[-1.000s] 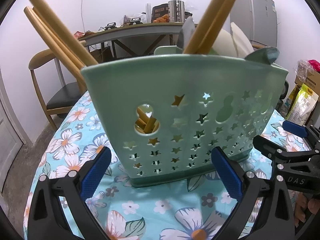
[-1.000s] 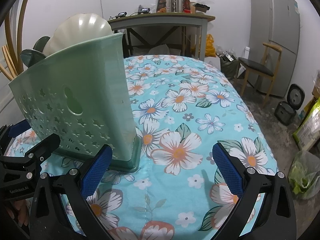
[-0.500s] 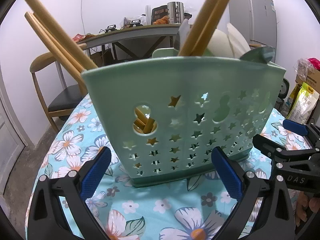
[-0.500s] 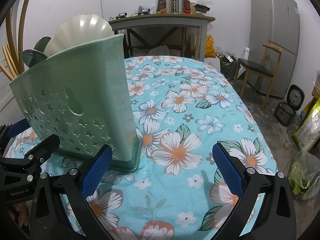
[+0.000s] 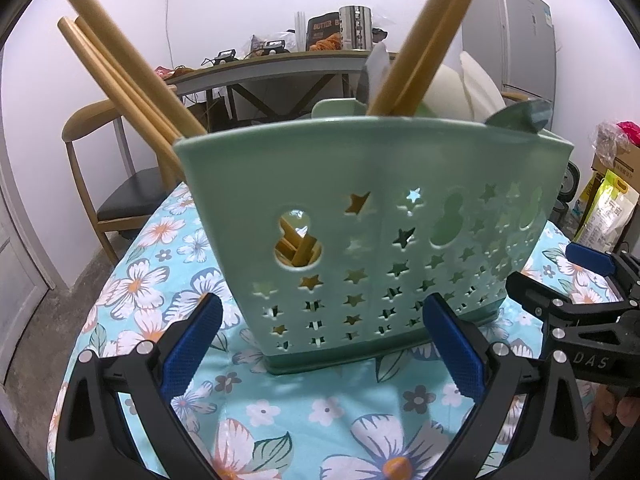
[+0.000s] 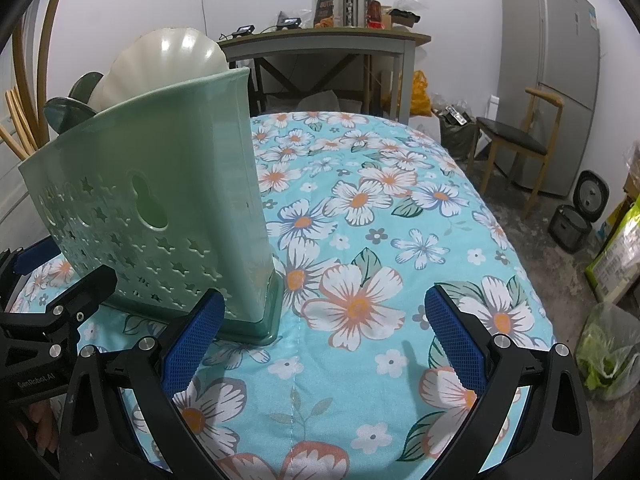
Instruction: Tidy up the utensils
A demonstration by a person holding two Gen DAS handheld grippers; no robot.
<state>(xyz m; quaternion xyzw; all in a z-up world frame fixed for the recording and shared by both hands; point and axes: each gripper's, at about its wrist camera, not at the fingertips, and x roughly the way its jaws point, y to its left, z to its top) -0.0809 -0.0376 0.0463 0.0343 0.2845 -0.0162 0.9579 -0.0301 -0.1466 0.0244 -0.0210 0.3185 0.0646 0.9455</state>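
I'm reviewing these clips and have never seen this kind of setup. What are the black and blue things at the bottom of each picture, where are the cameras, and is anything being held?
Each picture comes from a fisheye camera on a handheld two-finger gripper, looking out along its blue-padded fingers. The left gripper faces the green utensil holder; the right gripper sees its end, mostly facing the floral tablecloth. The holder stands on that cloth, with wooden chopsticks, a white ladle-like piece and dark green spoons inside. Both grippers are open, holding nothing.
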